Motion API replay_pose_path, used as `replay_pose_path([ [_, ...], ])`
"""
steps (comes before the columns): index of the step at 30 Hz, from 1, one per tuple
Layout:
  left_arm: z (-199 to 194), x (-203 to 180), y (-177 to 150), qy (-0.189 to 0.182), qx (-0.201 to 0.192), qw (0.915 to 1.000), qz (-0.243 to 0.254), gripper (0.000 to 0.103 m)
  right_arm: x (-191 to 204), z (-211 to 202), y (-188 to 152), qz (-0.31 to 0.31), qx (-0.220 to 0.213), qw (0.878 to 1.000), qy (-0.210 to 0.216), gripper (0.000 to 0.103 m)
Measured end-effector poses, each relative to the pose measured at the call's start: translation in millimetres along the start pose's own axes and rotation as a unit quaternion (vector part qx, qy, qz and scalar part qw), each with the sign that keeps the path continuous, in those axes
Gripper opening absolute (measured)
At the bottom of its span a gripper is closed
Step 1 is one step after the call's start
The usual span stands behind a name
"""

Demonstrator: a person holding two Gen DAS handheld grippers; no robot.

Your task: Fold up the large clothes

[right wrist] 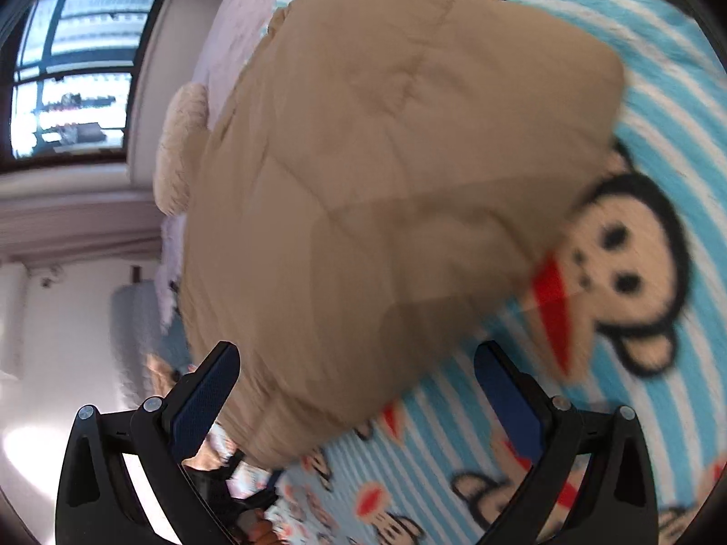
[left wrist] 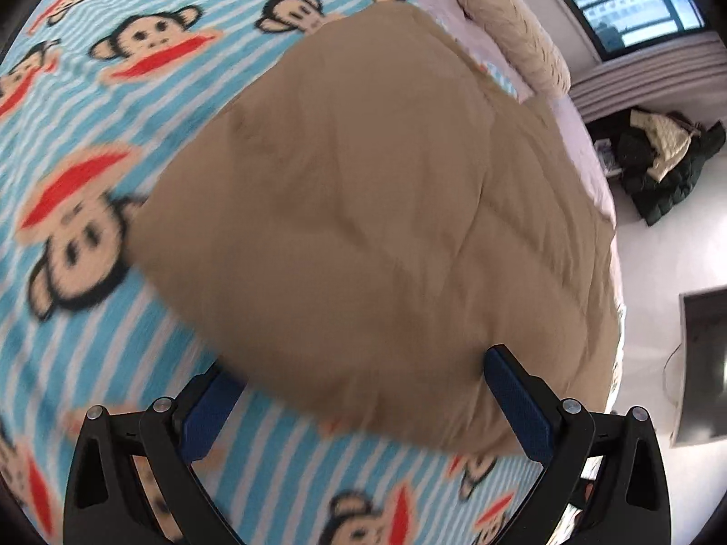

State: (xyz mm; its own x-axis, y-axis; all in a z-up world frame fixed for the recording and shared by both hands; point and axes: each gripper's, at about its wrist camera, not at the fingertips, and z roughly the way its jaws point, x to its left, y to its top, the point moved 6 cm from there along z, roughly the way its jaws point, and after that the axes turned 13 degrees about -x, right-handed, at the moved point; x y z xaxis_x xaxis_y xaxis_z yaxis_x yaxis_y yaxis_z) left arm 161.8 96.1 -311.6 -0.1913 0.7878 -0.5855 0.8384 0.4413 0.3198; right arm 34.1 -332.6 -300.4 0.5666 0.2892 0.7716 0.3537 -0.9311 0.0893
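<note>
Tan quilted garment (left wrist: 363, 209) lies bundled on the monkey-print blanket (left wrist: 91, 91), near the bed's edge w/ a cream pillow (left wrist: 513, 22) beyond. Left gripper (left wrist: 363, 404) and right gripper (right wrist: 359, 399) both hang over its near edge, jaws spread wide — nothing pinched. Looks puffy, soft, prob. light but bulky and a bit slick; best grabbed at a corner or hem, deep bite thru all layers.

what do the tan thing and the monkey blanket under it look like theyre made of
Tan garment: looks like a padded, quilted woven fabric with a matte finish; stitched seam lines divide it into puffy panels. The filling cannot be told.
Monkey blanket: probably fleece or similar plush; the printed stripes and faces have soft, fuzzy edges and no sheen, though motion blur may add to that.
</note>
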Motion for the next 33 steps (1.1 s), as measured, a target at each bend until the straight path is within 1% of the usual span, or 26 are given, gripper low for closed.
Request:
replay_pose_path([
  [3, 13, -5, 12, -0.004, -0.013, 0.9998, -0.016, 0.103, 7, 16, 9, 0.016, 0.000, 1.000, 0.024, 0.103],
  [6, 26, -5, 16, -0.008, -0.021, 0.9989, -0.041, 0.102, 9, 33, 10, 0.022, 0.008, 0.999, 0.026, 0.103],
  [7, 28, -3, 22, -0.011, -0.025, 0.9985, -0.048, 0.095, 8, 36, 10, 0.023, 0.010, 0.999, 0.022, 0.103],
  [8, 27, -1, 24, -0.013, -0.031, 0.9980, -0.054, 0.082, 8, 38, 11, 0.028, 0.009, 0.999, 0.020, 0.102],
  [9, 25, 3, 27, -0.014, -0.034, 0.9975, -0.060, 0.076, 7, 38, 11, 0.037, 0.008, 0.999, 0.020, 0.100],
  [10, 25, 3, 29, -0.020, -0.035, 0.9970, -0.065, 0.059, 6, 38, 10, 0.042, 0.009, 0.999, 0.020, 0.091],
  [11, 24, 3, 30, -0.036, -0.035, 0.9961, -0.072, 0.039, 2, 39, 10, 0.051, 0.015, 0.998, 0.017, 0.072],
  [12, 22, 2, 31, -0.051, -0.032, 0.9950, -0.079, 0.033, -1, 40, 8, 0.059, 0.023, 0.998, 0.021, 0.062],
  [13, 19, 2, 32, -0.055, -0.033, 0.9948, -0.079, 0.028, -2, 40, 8, 0.066, 0.027, 0.997, 0.031, 0.046],
  [14, 16, -1, 33, -0.058, -0.036, 0.9952, -0.070, 0.022, -1, 38, 9, 0.068, 0.027, 0.997, 0.039, 0.037],
  [16, 8, -11, 34, -0.059, -0.045, 0.9965, -0.039, 0.019, 6, 34, 7, 0.058, 0.023, 0.997, 0.045, 0.028],
  [17, 2, -18, 34, -0.061, -0.050, 0.9967, -0.021, 0.018, 11, 31, 6, 0.051, 0.020, 0.997, 0.050, 0.025],
  [19, -12, -22, 36, -0.072, -0.054, 0.9959, -0.004, 0.018, 18, 23, 4, 0.043, 0.018, 0.997, 0.060, 0.023],
  [21, -30, -26, 35, -0.085, -0.056, 0.9947, 0.011, 0.018, 25, 12, -2, 0.033, 0.019, 0.997, 0.069, 0.023],
  [25, -62, -24, 28, -0.102, -0.049, 0.9932, 0.027, 0.018, 25, -15, -19, 0.021, 0.021, 0.997, 0.067, 0.023],
  [29, -92, -12, 12, -0.116, -0.029, 0.9920, 0.041, 0.018, 10, -45, -47, 0.035, 0.019, 0.997, 0.059, 0.023],
  [33, -117, 1, -10, -0.118, -0.007, 0.9917, 0.050, 0.018, -6, -71, -75, 0.048, 0.020, 0.998, 0.045, 0.023],
])
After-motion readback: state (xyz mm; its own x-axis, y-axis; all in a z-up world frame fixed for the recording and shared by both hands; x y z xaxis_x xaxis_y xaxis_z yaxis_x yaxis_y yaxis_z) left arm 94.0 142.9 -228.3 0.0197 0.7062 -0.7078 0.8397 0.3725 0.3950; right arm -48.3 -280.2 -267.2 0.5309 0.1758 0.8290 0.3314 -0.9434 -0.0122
